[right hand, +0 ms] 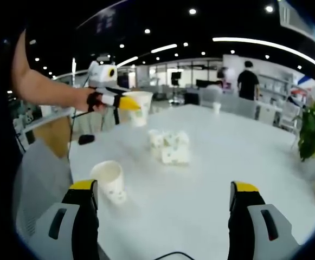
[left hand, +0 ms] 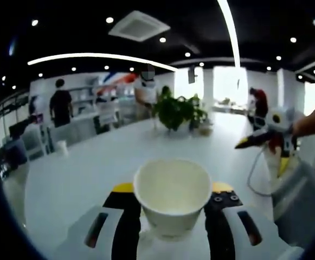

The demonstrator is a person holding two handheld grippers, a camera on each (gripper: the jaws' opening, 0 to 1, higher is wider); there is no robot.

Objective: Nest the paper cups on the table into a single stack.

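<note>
A white paper cup (left hand: 172, 195) sits upright between the yellow-tipped jaws of my left gripper (left hand: 172, 188), which is shut on it above the white table (left hand: 92, 173). The right gripper view shows that same gripper (right hand: 126, 103) holding the cup (right hand: 139, 111) at the far left of the table. My right gripper (right hand: 164, 201) stands open, its jaws wide apart with nothing between them. Just ahead of its left jaw stands a lone patterned cup (right hand: 109, 183). Further out, several cups (right hand: 169, 145) huddle mid-table. The right gripper (left hand: 252, 142) also shows at the right, held up in a hand.
A potted plant (left hand: 176, 111) stands near the table's far side, also seen as a plant (right hand: 314, 132) at the right edge. One small cup (left hand: 62, 147) sits far off. A black object (right hand: 85, 139) lies near the table's edge. People stand in the background.
</note>
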